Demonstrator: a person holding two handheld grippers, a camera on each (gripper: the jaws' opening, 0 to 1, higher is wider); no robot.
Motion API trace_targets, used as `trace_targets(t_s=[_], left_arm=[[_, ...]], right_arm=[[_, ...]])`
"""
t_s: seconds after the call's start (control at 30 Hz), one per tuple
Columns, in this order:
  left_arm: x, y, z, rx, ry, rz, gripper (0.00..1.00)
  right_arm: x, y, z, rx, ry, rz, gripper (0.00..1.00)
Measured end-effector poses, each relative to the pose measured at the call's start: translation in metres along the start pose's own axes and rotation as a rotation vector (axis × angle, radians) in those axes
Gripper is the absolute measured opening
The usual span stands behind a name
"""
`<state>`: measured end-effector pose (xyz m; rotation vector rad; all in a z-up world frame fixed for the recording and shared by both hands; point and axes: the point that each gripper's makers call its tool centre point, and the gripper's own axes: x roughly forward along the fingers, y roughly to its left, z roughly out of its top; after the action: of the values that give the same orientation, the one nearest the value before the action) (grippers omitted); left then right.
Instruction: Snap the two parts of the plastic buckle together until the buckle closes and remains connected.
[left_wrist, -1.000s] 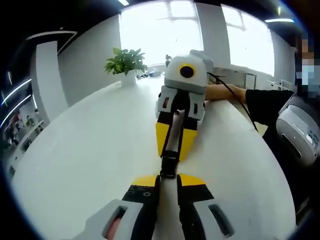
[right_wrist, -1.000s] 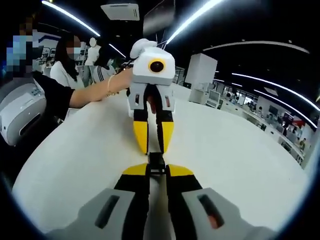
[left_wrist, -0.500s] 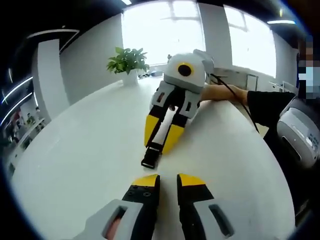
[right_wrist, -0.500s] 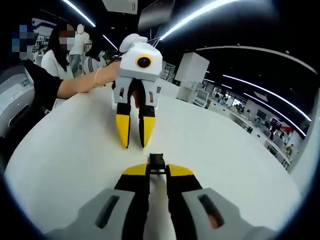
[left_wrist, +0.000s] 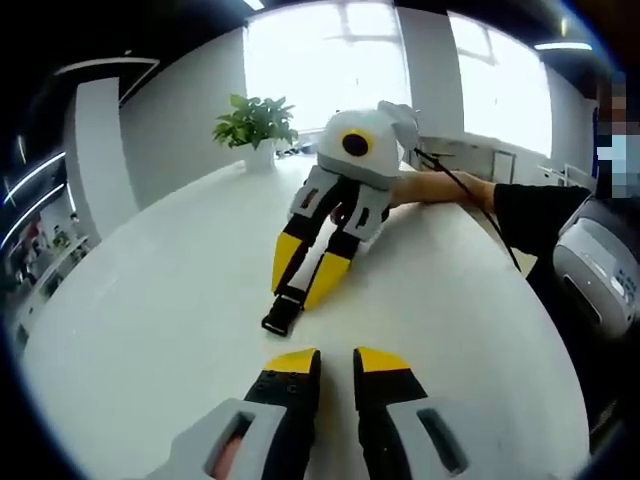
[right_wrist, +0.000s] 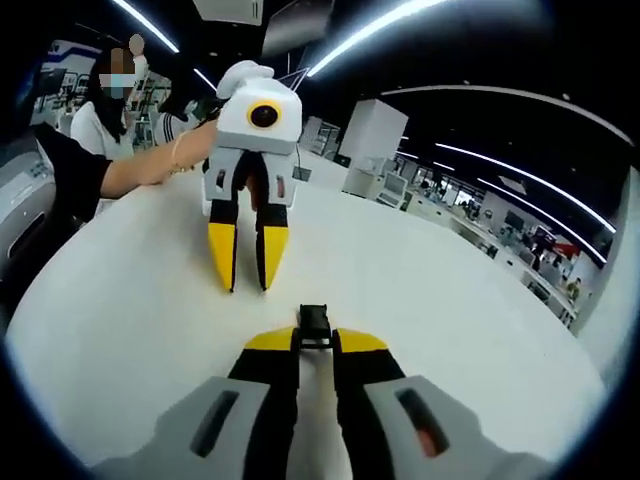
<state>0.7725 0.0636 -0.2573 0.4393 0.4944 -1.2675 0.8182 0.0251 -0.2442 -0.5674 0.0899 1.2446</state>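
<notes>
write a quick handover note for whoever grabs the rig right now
Left gripper: open and holding nothing, hanging just above the white table, a short way in front of the right gripper.
Right gripper: shut on the black buckle, which sticks out past its fingertips, low over the table.
Done: the buckle looks like one joined piece in the left gripper view, carried by the right gripper alone.
Left: the latch is too small to confirm, so check that it holds, and keep it in view.
</notes>
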Motion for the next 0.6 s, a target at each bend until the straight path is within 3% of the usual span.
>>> trace_targets(t_s=[0.27, 0.6], left_arm=[[0.0005, -0.001, -0.0001, 0.0, -0.001, -0.002, 0.12], [0.0014, -0.001, 0.0006, -0.006, -0.006, -0.007, 0.12]], right_arm=[[-0.0009, -0.0062, -0.0007, 0.013, 0.002, -0.028, 0.13], [0.0048, -0.0034, 0.0077, 0.023, -0.03, -0.009, 0.12]])
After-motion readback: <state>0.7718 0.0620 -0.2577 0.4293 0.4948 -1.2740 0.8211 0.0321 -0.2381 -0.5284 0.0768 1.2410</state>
